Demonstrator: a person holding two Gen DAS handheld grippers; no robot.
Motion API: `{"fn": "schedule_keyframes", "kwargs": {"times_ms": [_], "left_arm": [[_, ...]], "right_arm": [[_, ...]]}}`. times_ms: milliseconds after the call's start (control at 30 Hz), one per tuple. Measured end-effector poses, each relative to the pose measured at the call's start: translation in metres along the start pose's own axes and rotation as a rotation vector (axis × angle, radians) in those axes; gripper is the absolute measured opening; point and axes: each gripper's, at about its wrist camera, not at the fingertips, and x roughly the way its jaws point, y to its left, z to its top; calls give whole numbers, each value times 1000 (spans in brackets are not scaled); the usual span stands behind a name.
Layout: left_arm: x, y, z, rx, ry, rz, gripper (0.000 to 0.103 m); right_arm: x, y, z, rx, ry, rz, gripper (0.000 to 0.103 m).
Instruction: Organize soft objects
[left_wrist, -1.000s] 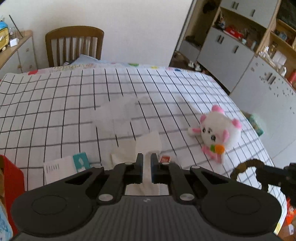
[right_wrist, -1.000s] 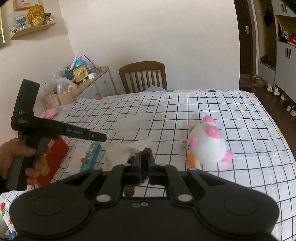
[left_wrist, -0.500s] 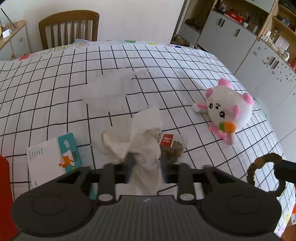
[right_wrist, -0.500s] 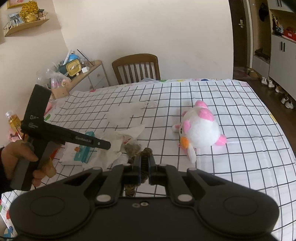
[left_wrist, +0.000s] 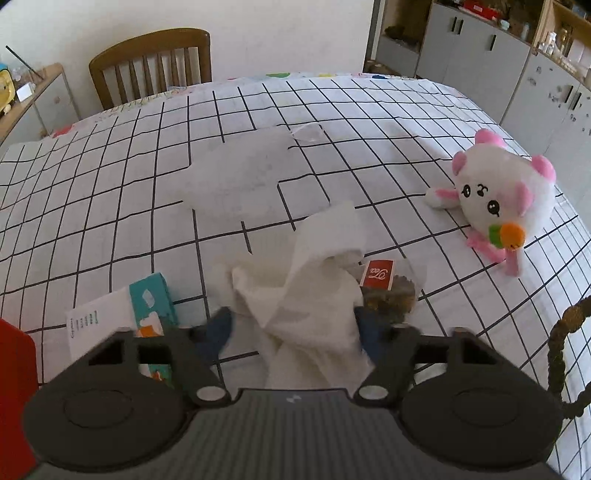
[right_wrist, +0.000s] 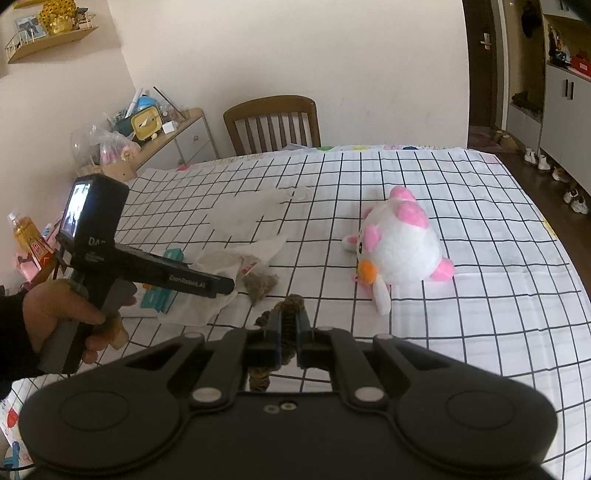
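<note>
Where left fingers (left_wrist: 218, 328) blur, tissue (left_wrist: 314, 295) hides teabag (left_wrist: 388, 295) edge

A crumpled white tissue (left_wrist: 310, 280) lies heaped at the worktop's 6 o'clock; a white-and-pink plush toy (left_wrist: 498, 206) lies on its side at 3 o'clock.

Beside the white tissue (left_wrist: 314, 280) you see a red tag (left_wrist: 377, 274) marked "Tea" in script. The left gripper (right_wrist: 207, 284) shows "GenRobot.AI" along its side in the right wrist view. Print on the tissue packet (left_wrist: 110, 317), left of the tissue, is unreadable.
</note>
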Motion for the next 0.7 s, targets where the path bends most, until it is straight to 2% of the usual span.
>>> {"fn": "schedule_keyframes", "kwargs": {"times_ms": [33, 133, 200, 267, 367, 500, 700], "left_arm": [[1, 0, 0, 1, 6, 2, 56], [4, -1, 1, -4, 15, -24, 31], [2, -2, 1, 9, 7, -33, 26], [1, -3, 1, 17, -6, -31, 15], [-2, 0, 2, 3, -31, -24, 10], [-17, 9, 3, -28, -95, -18, 9], [-53, 29, 5, -92, -165, -49, 9]], "right_arm": [[0, 0, 0, 1, -1, 0, 6], [0, -2, 1, 4, -1, -1, 6], [1, -2, 1, 3, 0, -2, 6], [2, -2, 1, 4, 1, -2, 6], [2, -2, 1, 7, 2, -3, 6], [2, 1, 2, 4, -2, -3, 6], [-1, 11, 8, -4, -22, 9, 6]]}}
